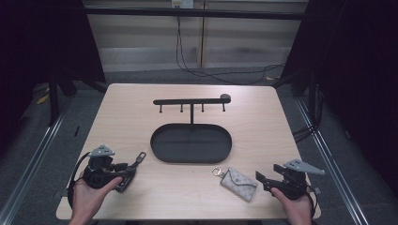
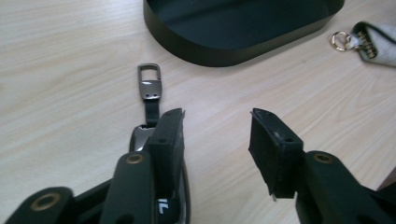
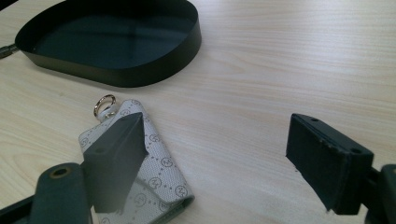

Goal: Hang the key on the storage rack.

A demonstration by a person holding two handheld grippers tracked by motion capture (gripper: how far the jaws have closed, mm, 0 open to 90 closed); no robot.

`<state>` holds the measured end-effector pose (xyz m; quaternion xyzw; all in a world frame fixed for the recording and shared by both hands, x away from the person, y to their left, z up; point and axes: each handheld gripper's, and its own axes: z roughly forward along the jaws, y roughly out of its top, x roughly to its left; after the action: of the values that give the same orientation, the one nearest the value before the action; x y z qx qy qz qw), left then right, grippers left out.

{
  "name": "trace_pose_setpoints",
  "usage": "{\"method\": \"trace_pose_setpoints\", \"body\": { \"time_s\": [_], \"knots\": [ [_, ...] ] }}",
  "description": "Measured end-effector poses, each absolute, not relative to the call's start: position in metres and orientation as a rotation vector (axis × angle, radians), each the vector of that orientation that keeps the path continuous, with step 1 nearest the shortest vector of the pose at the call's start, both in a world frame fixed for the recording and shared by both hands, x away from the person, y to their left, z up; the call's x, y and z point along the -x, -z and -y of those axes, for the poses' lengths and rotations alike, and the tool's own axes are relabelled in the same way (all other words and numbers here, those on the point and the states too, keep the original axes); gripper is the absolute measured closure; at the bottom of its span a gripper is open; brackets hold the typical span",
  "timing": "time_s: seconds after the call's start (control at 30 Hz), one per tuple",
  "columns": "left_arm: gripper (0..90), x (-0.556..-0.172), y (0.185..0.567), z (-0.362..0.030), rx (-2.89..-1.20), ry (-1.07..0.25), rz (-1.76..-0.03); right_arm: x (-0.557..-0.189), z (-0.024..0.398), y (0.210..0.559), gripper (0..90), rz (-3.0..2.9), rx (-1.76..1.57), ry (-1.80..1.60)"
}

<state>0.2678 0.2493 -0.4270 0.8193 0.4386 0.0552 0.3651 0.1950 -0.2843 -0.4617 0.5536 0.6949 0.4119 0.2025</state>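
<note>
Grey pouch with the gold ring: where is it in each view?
High view: grey pouch at lower right, just left of the right gripper.
Left gripper view: its ring end at the top right edge.
Right gripper view: lower left, partly behind one jaw.
Shared landmark: black oval tray.

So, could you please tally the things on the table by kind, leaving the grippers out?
Key holders: 2, a black car key with a metal clasp and a grey patterned key pouch with a gold ring
Black oval trays: 1
Black hook racks: 1
Total: 4
</note>
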Motion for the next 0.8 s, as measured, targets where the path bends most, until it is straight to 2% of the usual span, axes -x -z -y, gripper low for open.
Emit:
{"method": "trace_pose_setpoints", "body": {
  "time_s": [0.23, 0.33, 0.63, 0.7, 0.8],
  "knots": [
    [54.0, -0.281, 0.420, -0.243, -2.203, -0.145, -1.116, -0.195, 0.284, 0.462, 19.5, -1.945, -1.547, -1.147],
    [48.0, -0.287, 0.420, -0.236, -2.272, -0.162, -1.112, -0.195, 0.283, 0.462, 18.7, -1.954, -1.544, -1.143],
    [46.0, -0.305, 0.417, -0.235, -2.303, -0.141, -1.153, -0.196, 0.284, 0.463, 16.9, -1.958, -1.559, -1.150],
    [42.1, -0.310, 0.418, -0.233, -2.314, -0.093, -1.182, -0.196, 0.284, 0.463, 16.9, -1.960, -1.553, -1.146],
    [42.9, -0.314, 0.419, -0.230, -2.326, -0.081, -1.186, -0.196, 0.284, 0.463, 16.9, -1.961, -1.554, -1.148]
  ]
}}
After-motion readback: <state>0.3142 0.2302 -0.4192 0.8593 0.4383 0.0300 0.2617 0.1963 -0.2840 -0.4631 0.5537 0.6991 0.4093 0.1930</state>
